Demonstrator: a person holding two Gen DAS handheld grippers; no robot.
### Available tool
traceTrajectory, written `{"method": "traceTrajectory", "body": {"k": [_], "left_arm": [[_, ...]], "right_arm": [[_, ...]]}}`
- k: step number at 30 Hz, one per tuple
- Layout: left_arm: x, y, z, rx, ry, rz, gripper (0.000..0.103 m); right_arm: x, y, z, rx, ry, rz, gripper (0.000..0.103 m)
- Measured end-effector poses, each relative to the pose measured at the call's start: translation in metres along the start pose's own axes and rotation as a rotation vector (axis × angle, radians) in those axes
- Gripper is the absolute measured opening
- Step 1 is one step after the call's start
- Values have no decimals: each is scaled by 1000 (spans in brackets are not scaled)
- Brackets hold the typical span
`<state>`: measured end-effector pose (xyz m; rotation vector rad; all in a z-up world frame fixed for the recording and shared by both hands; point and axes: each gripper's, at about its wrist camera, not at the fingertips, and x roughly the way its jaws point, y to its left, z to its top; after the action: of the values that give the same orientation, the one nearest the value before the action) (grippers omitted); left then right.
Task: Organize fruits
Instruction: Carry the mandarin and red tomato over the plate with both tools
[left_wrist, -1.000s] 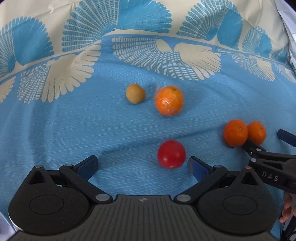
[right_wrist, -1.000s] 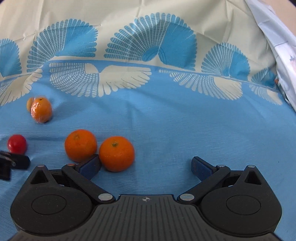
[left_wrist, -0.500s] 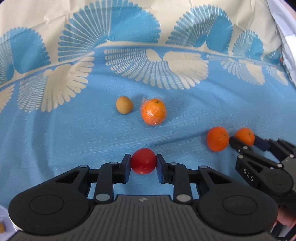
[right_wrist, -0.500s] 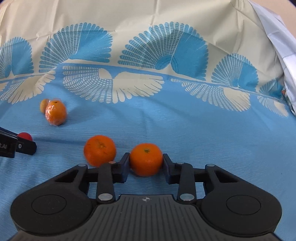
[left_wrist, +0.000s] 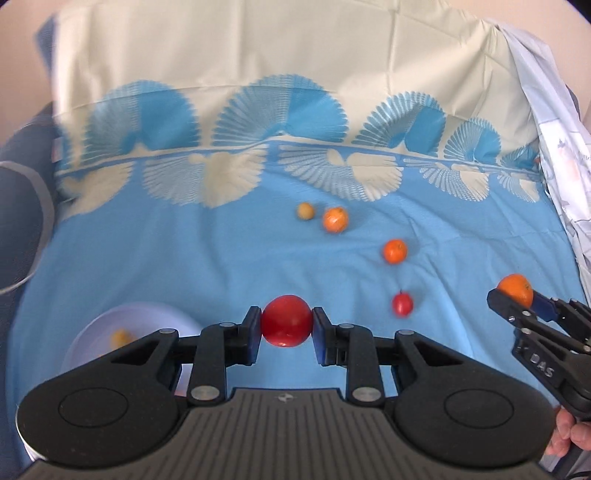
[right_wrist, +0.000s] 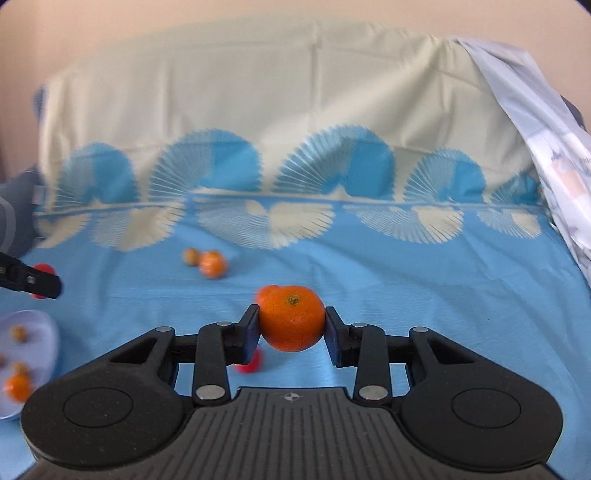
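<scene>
Left gripper (left_wrist: 287, 320) clamped on a red tomato (left_wrist: 287, 319), right gripper (right_wrist: 291, 323) clamped on a mandarin (right_wrist: 290, 316), both lifted above the blue sheet (left_wrist: 184, 251); either round fruit may slip and roll before reaching the pale, blurred bowl (left_wrist: 96, 332), apparently holding fruit.

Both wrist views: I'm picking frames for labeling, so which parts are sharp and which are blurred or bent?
Left wrist view: the tomato in the left tongs is crisp, while the loose fruit and bowl are motion-smeared and the cloth pattern bows with fisheye. Right wrist view: the orange in the right tongs is sharp; the cloth and far fruit are soft.
</scene>
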<state>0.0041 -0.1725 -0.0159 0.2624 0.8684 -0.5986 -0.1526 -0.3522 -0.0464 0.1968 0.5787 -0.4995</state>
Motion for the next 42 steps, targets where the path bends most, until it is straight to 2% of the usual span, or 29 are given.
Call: {"method": "traceTrajectory", "body": {"k": [4,10,16,20,26,42], "left_arm": [[-58,31,-29,-23,-6,56,32],[-124,76,-74,-76,-31,115,32],[-166,109,-115,-127,-46,145,32],[-187,122,-139,-152,-71,164,32],[-204,130,-158,-197,-89,152,32],[-219,132,-166,-217,-118,143,32]], "right_arm": [[-64,36,4,-7,-15,138,38],[-131,97,-1,2,37,355,38],[-178,157,-20,-67,73,473,38],[-199,180,-33,-136,90,496,38],[-224,193,-38,-192,56,484,38],[-240,197,-43,-217,25,471,38]]}}
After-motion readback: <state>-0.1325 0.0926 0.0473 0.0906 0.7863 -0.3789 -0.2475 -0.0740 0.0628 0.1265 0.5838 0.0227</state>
